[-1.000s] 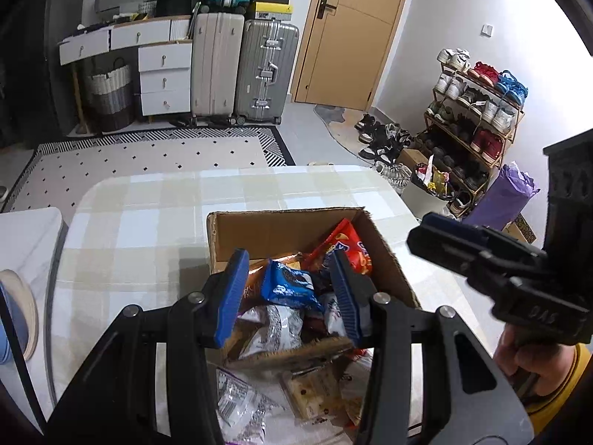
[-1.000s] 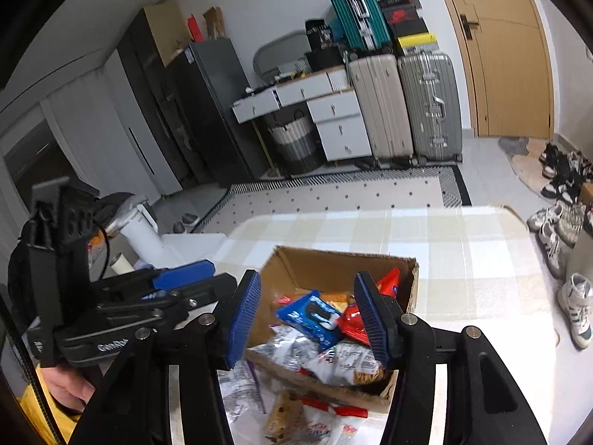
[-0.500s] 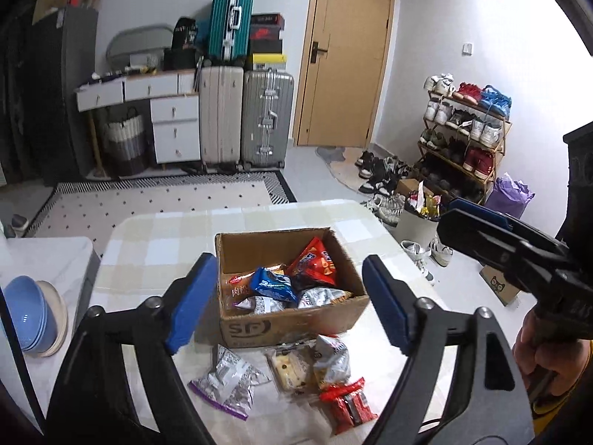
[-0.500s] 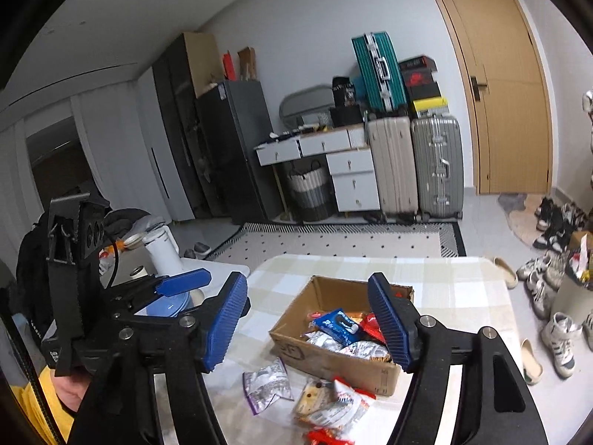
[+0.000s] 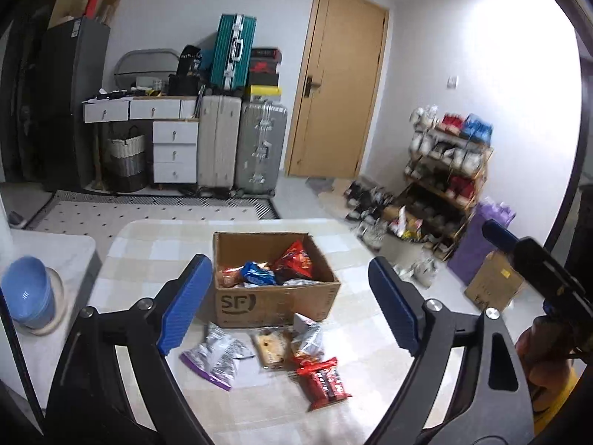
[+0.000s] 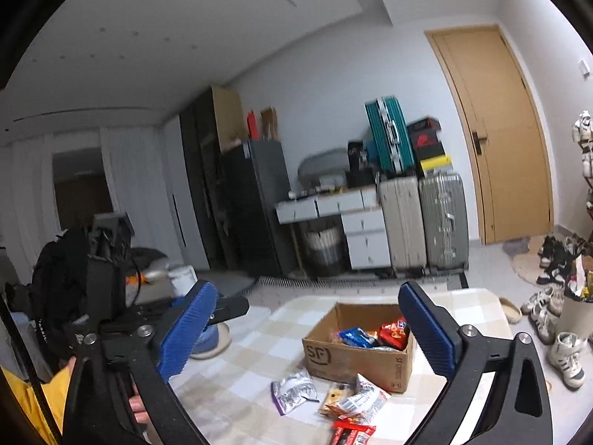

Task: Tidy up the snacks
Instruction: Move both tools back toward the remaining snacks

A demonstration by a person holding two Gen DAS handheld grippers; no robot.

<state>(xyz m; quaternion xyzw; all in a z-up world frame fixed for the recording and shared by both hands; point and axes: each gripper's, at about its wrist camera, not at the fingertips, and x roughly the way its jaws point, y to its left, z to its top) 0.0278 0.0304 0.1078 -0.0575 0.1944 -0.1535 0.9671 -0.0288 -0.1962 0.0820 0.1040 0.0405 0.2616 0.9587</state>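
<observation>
So rn both my grippers are up over the near edge of the desk [image 5: 148, 244], nothing in either one. Left gripper [image 5: 292, 306]: jaws spread wide, empty. Right gripper [image 6: 311, 332]: same deal, jaws wide apart, holding nothing.

Going left to right on the desk: blue bowls [image 5: 27, 296] way off on the left side, not my problem. Then the loose stuff in front of the box [image 5: 274, 304], which is already prob half full of packets. Loose ones: silver bag w/ purple edge [image 5: 218, 356] furthest left, then the cracker pack [image 5: 270, 345], a silver packet [image 5: 307, 337] leaning by the box front, and the red bar pack [image 5: 324, 380] nearest me.

Key thing imo: the loose pile sits below and ahead of both sets of jaws, pretty much centered under the left one, and lower-center to slightly right in the right cam. Red pack's long axis runs roughly toward/away from me, tilted a bit. Can't really tell which hand is closer tbh, my guess is left.
</observation>
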